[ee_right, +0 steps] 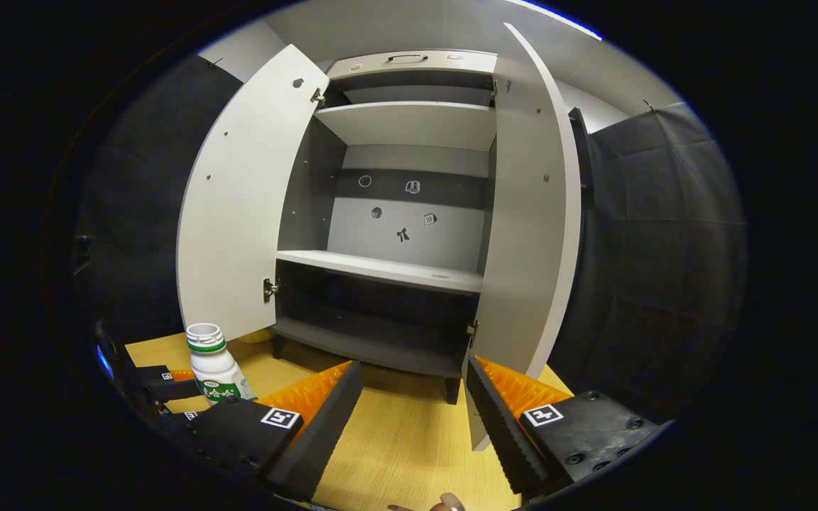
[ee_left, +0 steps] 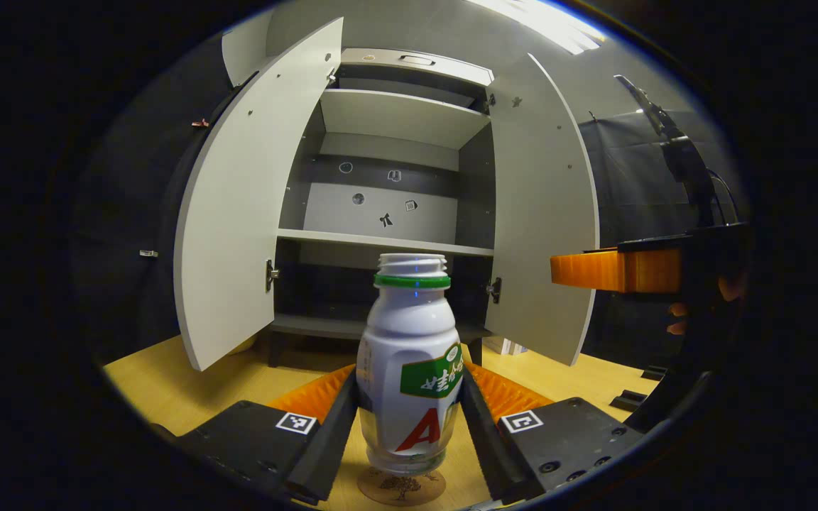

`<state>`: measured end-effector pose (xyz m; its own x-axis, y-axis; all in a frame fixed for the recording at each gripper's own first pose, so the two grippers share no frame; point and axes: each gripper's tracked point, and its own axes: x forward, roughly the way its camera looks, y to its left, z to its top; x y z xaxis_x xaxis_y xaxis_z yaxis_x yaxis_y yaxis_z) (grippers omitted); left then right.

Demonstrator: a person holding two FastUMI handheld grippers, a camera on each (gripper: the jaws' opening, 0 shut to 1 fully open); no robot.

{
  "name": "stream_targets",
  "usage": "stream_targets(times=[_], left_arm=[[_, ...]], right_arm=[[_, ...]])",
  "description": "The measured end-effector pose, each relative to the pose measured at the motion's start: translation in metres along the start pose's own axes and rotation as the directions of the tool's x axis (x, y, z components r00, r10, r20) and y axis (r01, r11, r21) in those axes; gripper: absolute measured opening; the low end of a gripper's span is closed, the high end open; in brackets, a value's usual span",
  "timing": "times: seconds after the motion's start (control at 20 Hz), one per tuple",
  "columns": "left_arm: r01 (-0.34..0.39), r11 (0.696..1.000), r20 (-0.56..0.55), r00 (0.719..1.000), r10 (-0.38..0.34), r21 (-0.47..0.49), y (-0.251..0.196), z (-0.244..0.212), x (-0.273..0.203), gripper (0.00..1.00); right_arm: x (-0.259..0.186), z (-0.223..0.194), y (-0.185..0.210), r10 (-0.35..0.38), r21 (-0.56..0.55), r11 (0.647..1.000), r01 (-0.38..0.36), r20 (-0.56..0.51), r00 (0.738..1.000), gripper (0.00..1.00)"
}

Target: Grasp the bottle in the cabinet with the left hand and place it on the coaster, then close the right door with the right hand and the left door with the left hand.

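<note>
A white bottle (ee_left: 409, 369) with a green neck ring and no cap stands upright on a round cork coaster (ee_left: 402, 488) on the wooden table. My left gripper (ee_left: 409, 376) is shut on the bottle, one finger against each side. In the right gripper view the bottle (ee_right: 214, 369) stands at the lower left with the left gripper (ee_right: 167, 387) around it. The right gripper (ee_right: 412, 369) is open and holds nothing, low over the table in front of the cabinet, its right finger close to the bottom edge of the right door (ee_right: 530, 234). The left door (ee_right: 238, 213) is open too.
The grey cabinet (ee_left: 395, 241) stands on the wooden table (ee_left: 160, 383), and the shelves that show are bare. The right gripper (ee_left: 622, 270), held by a hand (ee_left: 679, 319), hovers off to the right in the left gripper view. Black cloth walls surround the booth.
</note>
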<state>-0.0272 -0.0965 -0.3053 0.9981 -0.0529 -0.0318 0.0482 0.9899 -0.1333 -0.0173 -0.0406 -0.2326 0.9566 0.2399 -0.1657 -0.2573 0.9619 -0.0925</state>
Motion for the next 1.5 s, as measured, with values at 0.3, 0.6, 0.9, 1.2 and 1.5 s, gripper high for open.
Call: stream_targets(times=[0.3,0.6,0.9,1.2,1.5], left_arm=[[-0.020,0.999,-0.040,0.999,0.022,0.042,0.000,-0.049,0.000,0.80],[-0.012,1.000,-0.032,0.999,0.012,0.027,0.001,-0.065,0.001,0.81],[-0.024,0.999,-0.028,0.999,0.025,0.034,-0.001,-0.068,-0.002,0.82],[-0.028,0.999,-0.065,0.997,0.030,0.027,-0.001,-0.071,-0.004,0.95],[-0.046,0.996,-0.001,0.999,0.046,0.078,0.001,-0.011,-0.007,0.95]], right_arm=[[0.003,-0.035,0.007,0.032,0.011,0.999,-0.032,-0.024,0.999,0.98],[0.008,-0.051,0.013,0.055,0.000,0.998,-0.055,-0.051,0.997,0.98],[0.006,-0.060,0.018,0.064,0.003,0.998,-0.064,-0.077,0.995,0.98],[0.002,-0.056,0.019,0.069,-0.036,0.997,-0.072,-0.073,0.995,0.98],[-0.007,-0.020,0.012,0.074,-0.014,0.997,-0.074,-0.057,0.996,0.98]])
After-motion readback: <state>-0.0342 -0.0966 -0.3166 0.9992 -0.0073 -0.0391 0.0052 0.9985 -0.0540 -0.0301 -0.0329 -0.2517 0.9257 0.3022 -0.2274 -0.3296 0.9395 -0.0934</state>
